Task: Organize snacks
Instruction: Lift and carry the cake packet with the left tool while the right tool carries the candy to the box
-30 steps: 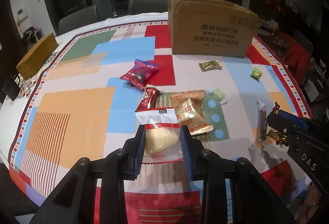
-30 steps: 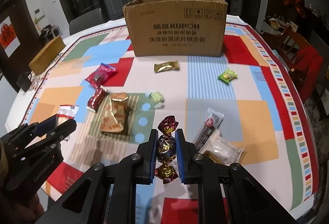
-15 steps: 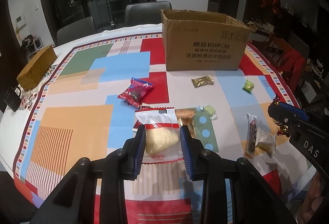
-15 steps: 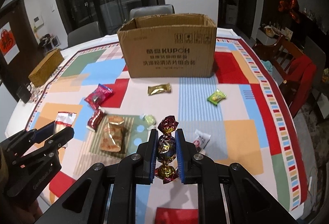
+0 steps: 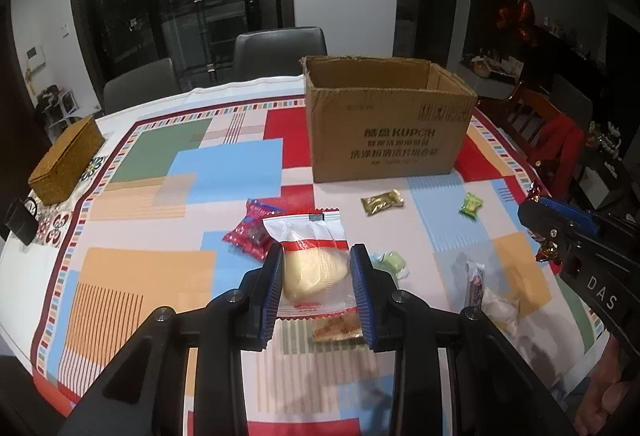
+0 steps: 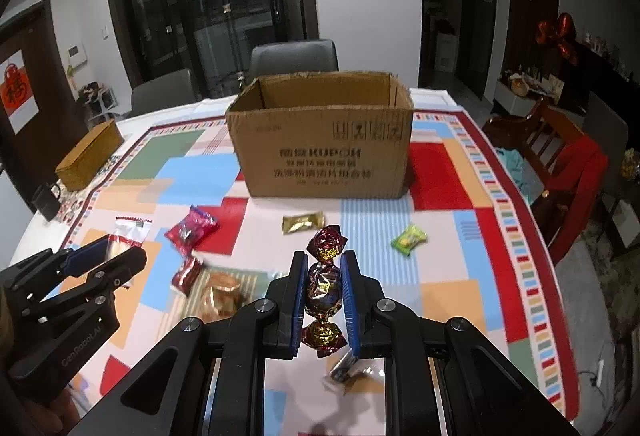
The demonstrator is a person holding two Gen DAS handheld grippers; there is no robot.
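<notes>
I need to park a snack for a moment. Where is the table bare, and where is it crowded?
Bare: the orange and green blocks between the wicker box and the red packet; also right of the green candy. Crowded: the middle strip before the carton.

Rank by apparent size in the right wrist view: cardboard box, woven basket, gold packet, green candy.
1. cardboard box
2. woven basket
3. gold packet and green candy: too alike to rank.
</notes>
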